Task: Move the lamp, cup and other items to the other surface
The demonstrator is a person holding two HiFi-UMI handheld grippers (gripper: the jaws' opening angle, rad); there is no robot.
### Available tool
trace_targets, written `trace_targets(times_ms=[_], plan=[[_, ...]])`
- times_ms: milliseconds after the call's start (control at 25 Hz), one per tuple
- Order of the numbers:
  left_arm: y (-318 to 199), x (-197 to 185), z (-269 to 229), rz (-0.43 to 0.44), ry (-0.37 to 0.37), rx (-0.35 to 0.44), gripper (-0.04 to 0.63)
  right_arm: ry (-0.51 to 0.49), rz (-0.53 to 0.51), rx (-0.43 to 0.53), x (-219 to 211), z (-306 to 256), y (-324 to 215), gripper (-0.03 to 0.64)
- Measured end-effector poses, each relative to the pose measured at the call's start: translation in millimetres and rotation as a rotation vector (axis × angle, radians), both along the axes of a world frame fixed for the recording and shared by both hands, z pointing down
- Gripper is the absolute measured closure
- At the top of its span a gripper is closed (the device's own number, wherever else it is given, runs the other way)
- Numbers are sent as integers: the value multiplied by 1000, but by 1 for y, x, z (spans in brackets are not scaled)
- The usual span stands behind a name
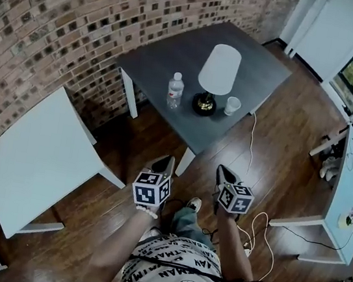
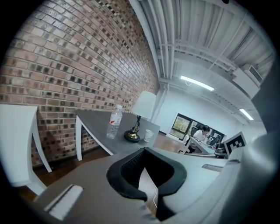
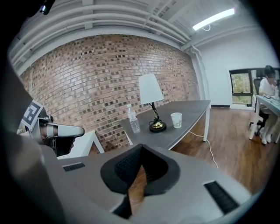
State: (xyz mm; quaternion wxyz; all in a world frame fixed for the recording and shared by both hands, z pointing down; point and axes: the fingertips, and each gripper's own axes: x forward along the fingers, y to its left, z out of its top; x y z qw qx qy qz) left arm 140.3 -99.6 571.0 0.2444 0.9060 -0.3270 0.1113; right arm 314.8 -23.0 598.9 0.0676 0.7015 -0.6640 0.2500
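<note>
Nearest, above a shoe [image 1: 194, 204] and the wooden floor [image 1: 278, 165]: left gripper [image 1: 167, 162] and right gripper [image 1: 224, 172], side by side, a little apart, both pointing toward the grey table [image 1: 169, 57]. Both clenched, jaw tips together, nothing grasped (only a sliver of floor visible between the pads). Well short of the table, touching none of its things.

Off to the left, beside the brick wall [image 1: 64, 15]: a white table [image 1: 36, 155].

Farther on, toward the grey table's near edge: water bottle [image 1: 175, 91] upright at the left; lamp [image 1: 217, 74] just right of it, white shade over a dark round base; cup [image 1: 233, 105] upright, just beside that base on the right. From the table's right edge, a white cable [image 1: 252, 142] trailing down to the floor.

Farthest, at the right: a pale desk [image 1: 347, 189] with small clutter, near a window.
</note>
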Motion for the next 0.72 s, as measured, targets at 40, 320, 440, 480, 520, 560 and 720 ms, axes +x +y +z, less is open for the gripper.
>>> trace_targets(times_ms=[40,320,440,480,520,560,720], plan=[[-1,3,-2,2,0,6,594,5,-3,8,0,-3,-2,606],[-15,17,-15,3,-2,41,594,90,-68,23,-9,-15,-27,606],[-22,22,-21,0,0,55,594,103,-78,29,-6,-17,-34,606],[-24,24,-21,0,1,57,594,103,-77,30,-4,-18,-35,606],[-25,27,-22,1,0,58,594,103,-75,30,-1,-18,-36,606],[-25,29,-22,1,0,58,594,103,-73,29,1,-18,-36,606],[-27,34,-24,3,-2,61,594,98,-70,30,8,-17,-37,606]])
